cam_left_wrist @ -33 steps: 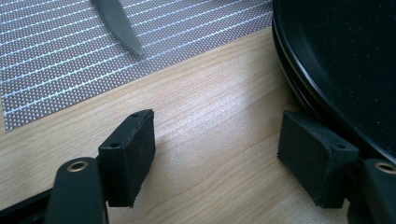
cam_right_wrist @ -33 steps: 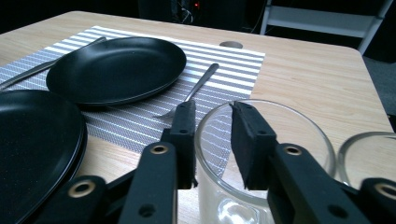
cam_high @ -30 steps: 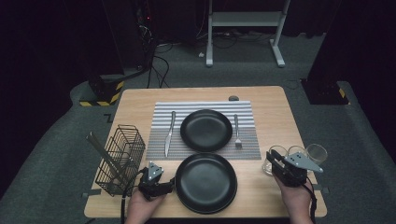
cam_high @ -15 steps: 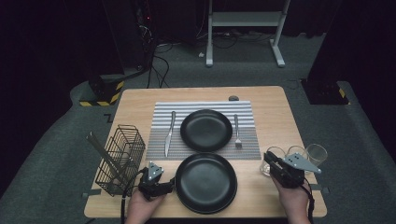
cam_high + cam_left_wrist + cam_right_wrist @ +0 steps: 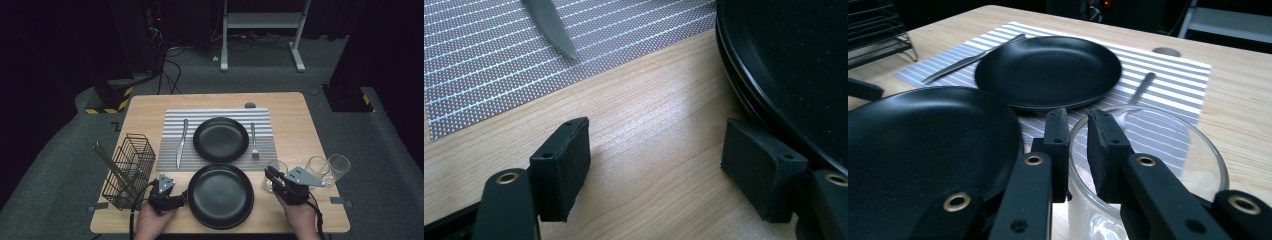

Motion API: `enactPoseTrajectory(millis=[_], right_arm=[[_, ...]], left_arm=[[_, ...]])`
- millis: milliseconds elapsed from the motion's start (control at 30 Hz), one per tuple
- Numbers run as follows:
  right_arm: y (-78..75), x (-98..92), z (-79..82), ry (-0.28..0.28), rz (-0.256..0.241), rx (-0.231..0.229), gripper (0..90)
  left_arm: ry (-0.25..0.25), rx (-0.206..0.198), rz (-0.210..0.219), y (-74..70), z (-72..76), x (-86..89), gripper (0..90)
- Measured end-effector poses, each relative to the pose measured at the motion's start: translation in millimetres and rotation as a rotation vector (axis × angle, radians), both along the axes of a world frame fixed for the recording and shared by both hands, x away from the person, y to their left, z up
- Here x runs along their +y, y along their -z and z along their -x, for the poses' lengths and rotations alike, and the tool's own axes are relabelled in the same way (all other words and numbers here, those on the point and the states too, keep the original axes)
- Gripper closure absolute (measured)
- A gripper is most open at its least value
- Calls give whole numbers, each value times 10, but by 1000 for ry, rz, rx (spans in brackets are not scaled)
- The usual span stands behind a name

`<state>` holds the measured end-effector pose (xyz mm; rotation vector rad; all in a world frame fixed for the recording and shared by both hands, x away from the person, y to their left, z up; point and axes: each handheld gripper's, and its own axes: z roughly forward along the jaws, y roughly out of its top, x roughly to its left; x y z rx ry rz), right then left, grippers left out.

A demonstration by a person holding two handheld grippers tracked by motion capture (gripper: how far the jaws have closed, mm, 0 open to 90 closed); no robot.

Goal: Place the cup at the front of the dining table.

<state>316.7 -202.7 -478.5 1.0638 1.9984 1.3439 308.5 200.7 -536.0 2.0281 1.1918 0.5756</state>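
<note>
two plates, both matte black: near plate [image 5: 220,195] and far plate [image 5: 221,139]. placemat [image 5: 170,162] grey with fine white stripes, dotted weave visible in the left gripper view. table [image 5: 145,112] pale wood, light grain. knife [image 5: 180,143] and fork [image 5: 254,141] silver-grey. wire basket [image 5: 128,171] black. glass [image 5: 1168,165] clear, colourless; two more clear glasses [image 5: 327,168] beside it. left gripper [image 5: 172,201] and right gripper [image 5: 272,177] black, brass-coloured rivets on the jaws. floor dark grey carpet.
</note>
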Motion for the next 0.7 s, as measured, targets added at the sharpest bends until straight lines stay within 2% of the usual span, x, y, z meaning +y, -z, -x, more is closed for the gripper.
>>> enactPoseTrajectory(millis=[300,533,667,700], right_arm=[[5,150,-11,-42,-14,4,790],[2,185,-9,-55,-8,2,784],[-22,167,19,-59,-12,-12,725],[-33,167,31,-60,-7,-19,688]], left_arm=[[-2,-1,0,0,1,-1,283],[-3,-2,0,1,1,-1,283],[-3,-2,0,1,1,-1,283],[-3,-2,-1,1,1,0,283]])
